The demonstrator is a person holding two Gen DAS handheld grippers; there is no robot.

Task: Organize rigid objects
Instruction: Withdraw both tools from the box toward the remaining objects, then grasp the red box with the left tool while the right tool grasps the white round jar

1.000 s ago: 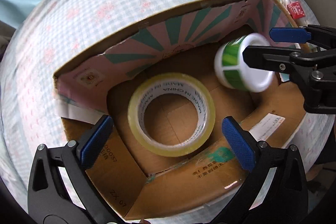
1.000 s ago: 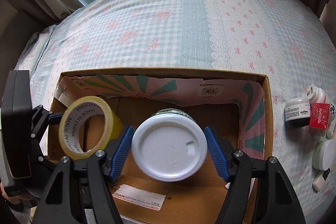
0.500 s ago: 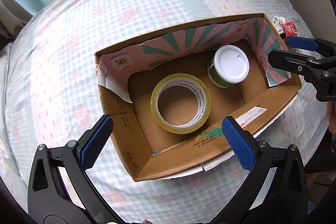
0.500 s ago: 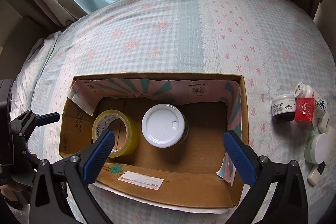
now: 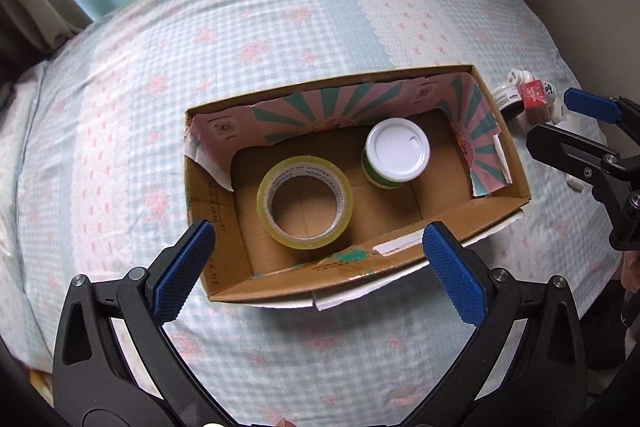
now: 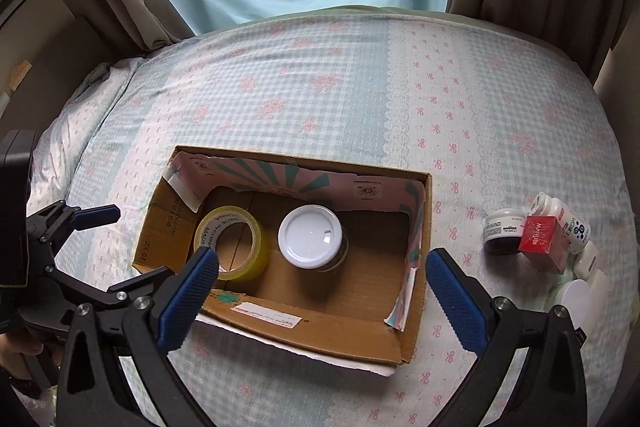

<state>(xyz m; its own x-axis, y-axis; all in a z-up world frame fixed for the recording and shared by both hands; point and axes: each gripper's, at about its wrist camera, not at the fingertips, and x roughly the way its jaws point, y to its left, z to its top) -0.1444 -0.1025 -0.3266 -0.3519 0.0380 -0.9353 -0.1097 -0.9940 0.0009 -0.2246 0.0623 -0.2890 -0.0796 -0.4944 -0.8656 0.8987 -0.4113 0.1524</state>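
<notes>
On the left, the left claw (image 5: 316, 255) hangs wide and empty above the near-left corner of the cardboard box (image 6: 280, 331), which sits on the checked bed (image 6: 320, 87). Inside the box, a roll of yellow tape (image 6: 232, 247) lies flat at the left end, and just right of it a white-lidded jar (image 6: 310, 237) stands upright; the two look very close, though I cannot tell whether they touch. The right third of the box floor is bare.

The right claw (image 6: 320, 291) is also wide and holds nothing, poised over the near wall of the box. Further right, well apart from the box, a small cluster waits on the bed: a dark little jar (image 6: 502, 231), a red carton (image 6: 544, 241), a white bottle (image 6: 568, 221) and what seem to be pale tubs nearer the camera.

The likely next step is fetching one of these. The jar on the cluster's left edge is the easiest pick: come straight down, close across its round sides, lift clear before swinging left, then set it in the bare right end.
</notes>
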